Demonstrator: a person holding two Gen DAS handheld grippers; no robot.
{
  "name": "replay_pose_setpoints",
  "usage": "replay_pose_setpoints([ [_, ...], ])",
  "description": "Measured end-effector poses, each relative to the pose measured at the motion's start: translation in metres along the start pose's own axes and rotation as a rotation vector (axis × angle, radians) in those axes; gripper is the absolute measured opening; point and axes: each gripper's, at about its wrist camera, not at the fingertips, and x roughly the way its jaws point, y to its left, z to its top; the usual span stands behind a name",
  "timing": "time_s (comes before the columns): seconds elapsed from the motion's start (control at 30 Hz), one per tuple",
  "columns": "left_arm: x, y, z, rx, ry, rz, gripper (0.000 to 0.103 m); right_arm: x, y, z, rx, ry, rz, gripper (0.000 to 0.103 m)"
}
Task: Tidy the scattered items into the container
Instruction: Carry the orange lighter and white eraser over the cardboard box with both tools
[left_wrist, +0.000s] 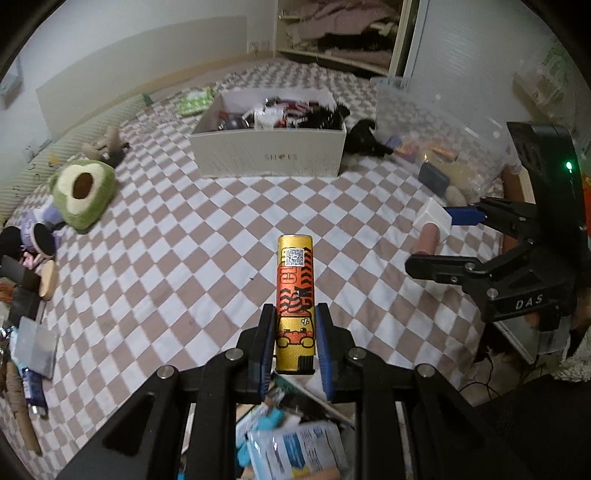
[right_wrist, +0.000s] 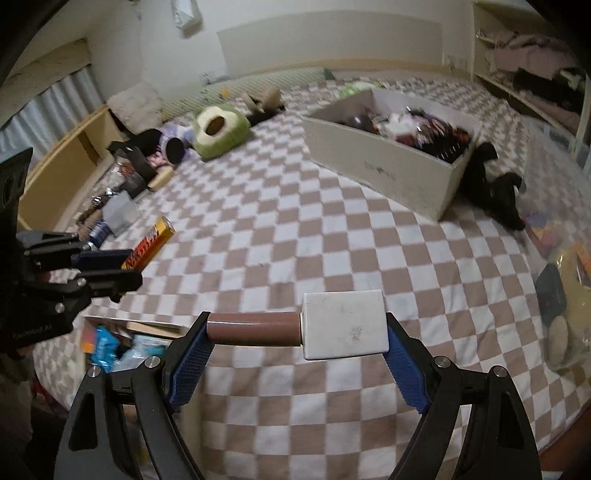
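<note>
Left gripper (left_wrist: 295, 332) clamped narrow on the lower end of a slim gold-and-orange printed tube (left_wrist: 295, 295), most of its length projecting past the pads; likely to pivot or slip if swung fast. Right gripper (right_wrist: 295, 332) spread wide, pinching endwise a toy mallet with white block head and brown handle (right_wrist: 314, 329); end-on grip could pop loose. White cardboard shoebox (left_wrist: 269, 155), already heaped, sits well apart across the checked bedspread (left_wrist: 184, 240); overfill risks spillover.

Blurred clutter (right_wrist: 107, 347) below bed edge

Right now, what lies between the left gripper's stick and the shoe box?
Only bare checkered blanket between the stick in the left gripper and the shoe box, per the left wrist view.
</note>
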Motion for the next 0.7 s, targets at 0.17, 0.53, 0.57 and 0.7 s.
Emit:
replay_pose_setpoints([
  [0.17,-0.044,0.000,-0.016,0.004,-0.045,0.024,0.021,-0.031,0.031,0.005,-0.031,-0.035,0.028,0.087],
  [0.53,-0.121,0.022,-0.061,-0.035,-0.117,0.084,0.021,-0.068,0.107,0.006,-0.122,-0.071,0.129,0.087],
  [0.57,-0.127,0.024,-0.066,-0.039,-0.121,0.088,0.021,-0.070,0.112,0.005,-0.127,-0.073,0.136,0.087],
  [0.7,-0.152,0.035,-0.082,-0.065,-0.148,0.107,0.021,-0.077,0.133,0.006,-0.140,-0.093,0.166,0.087],
])
